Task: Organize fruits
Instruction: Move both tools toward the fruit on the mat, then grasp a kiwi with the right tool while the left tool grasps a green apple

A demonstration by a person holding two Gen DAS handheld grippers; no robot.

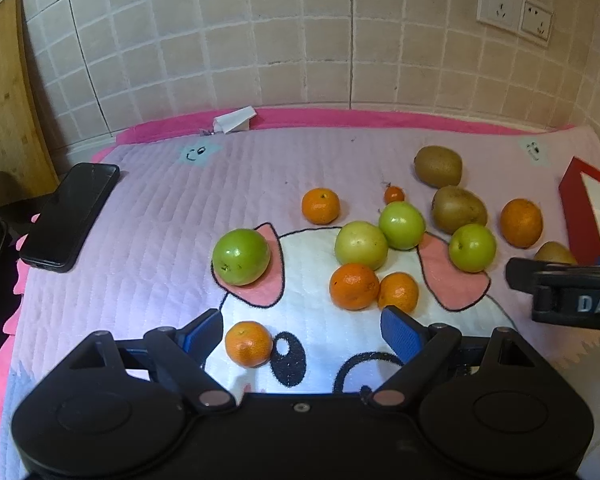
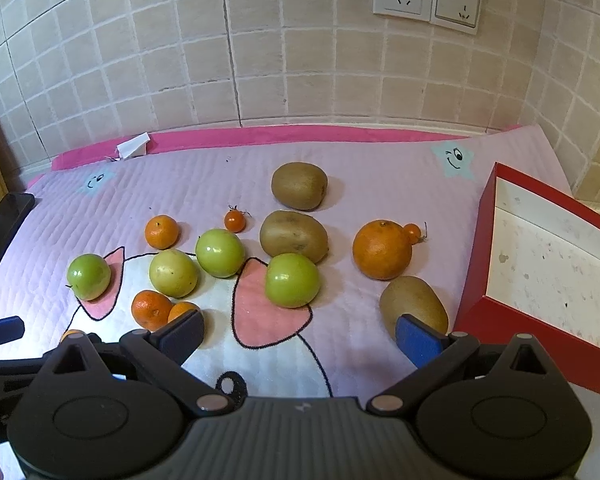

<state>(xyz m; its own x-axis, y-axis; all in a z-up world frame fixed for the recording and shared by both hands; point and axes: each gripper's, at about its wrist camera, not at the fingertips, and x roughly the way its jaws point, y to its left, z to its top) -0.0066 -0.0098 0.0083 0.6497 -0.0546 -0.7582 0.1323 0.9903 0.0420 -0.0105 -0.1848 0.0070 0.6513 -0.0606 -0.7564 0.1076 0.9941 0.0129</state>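
Fruit lies scattered on a pink quilted mat [image 1: 148, 216] [image 2: 380, 168]: several green apples, several mandarins and three kiwis. My left gripper [image 1: 304, 332] is open; a small mandarin [image 1: 249, 343] lies just inside its left finger. One green apple [image 1: 241, 256] sits apart ahead of it. My right gripper [image 2: 300, 334] is open and holds nothing; a kiwi [image 2: 414, 304] lies just beyond its right finger, a green apple [image 2: 292, 280] ahead of it. A large orange [image 2: 382, 249] sits further right.
A red box with a white inside [image 2: 548, 264] [image 1: 584, 208] stands at the mat's right edge. A black phone [image 1: 70, 216] lies at the left. Folded white paper [image 1: 235, 119] rests by the tiled wall. A wooden board [image 1: 4, 100] leans at far left.
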